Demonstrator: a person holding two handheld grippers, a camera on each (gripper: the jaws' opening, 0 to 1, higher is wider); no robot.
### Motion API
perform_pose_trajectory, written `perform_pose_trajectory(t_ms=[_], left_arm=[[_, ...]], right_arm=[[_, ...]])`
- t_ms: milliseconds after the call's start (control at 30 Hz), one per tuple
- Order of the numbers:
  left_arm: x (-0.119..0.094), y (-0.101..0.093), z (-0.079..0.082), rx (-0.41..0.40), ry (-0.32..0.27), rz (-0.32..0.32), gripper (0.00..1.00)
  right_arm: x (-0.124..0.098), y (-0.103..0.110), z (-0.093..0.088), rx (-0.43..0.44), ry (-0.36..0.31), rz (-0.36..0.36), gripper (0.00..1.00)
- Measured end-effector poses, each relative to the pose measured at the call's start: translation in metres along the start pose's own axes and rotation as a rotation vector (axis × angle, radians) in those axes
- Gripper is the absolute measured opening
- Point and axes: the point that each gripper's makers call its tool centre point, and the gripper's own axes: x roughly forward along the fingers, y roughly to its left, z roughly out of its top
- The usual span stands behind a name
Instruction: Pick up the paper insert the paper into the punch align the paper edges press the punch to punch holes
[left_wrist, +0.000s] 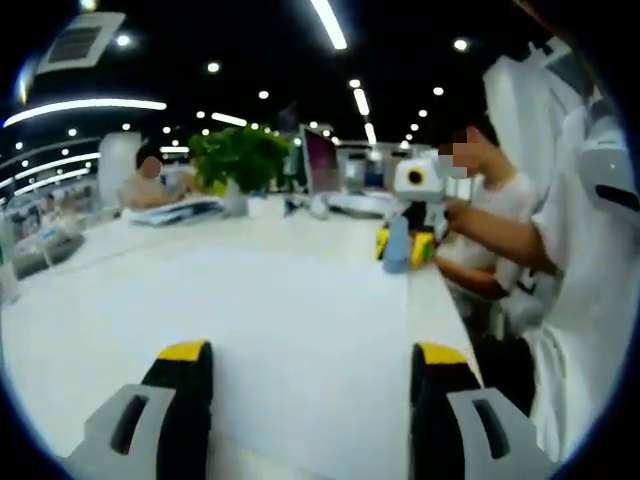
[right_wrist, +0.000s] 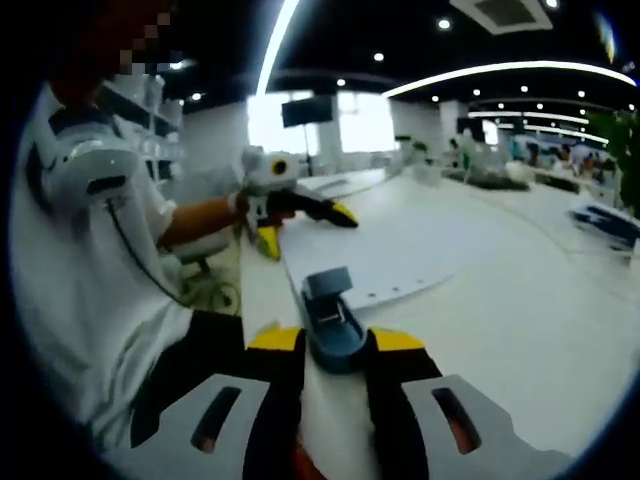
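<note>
A blue hole punch (right_wrist: 332, 322) sits near the white table's (right_wrist: 520, 310) edge, between the yellow-tipped jaws of my right gripper (right_wrist: 335, 340), which close against its sides. A white paper sheet (right_wrist: 410, 245) lies flat beyond the punch, its near edge at the punch's mouth and small dark dots along that edge. In the left gripper view my left gripper (left_wrist: 312, 352) hovers open over bare table, nothing between its jaws. Farther along the table edge the right gripper (left_wrist: 405, 243) holds the blue punch (left_wrist: 396, 246). The right gripper view shows the left gripper (right_wrist: 305, 225) in a hand.
The person's white-clad body (right_wrist: 110, 260) stands beside the table edge (right_wrist: 262, 290). At the table's far end are a green plant (left_wrist: 240, 158), a monitor (left_wrist: 320, 160) and a seated person (left_wrist: 150, 182) with stacked papers. A blue object (right_wrist: 605, 222) lies on another table.
</note>
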Motion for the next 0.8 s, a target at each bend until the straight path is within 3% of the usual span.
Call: perform_pose_trajectory(t_ms=[500,800], left_arm=[[0.0,0.006,0.0,0.001,-0.003,-0.007,0.79],[0.0,0.011,0.0,0.005,-0.006,-0.018,0.76]], right_arm=[[-0.006,-0.009,0.0,0.014,-0.003,-0.028,0.24],[-0.002,-0.005,0.001,-0.003,0.02,-0.002,0.23]])
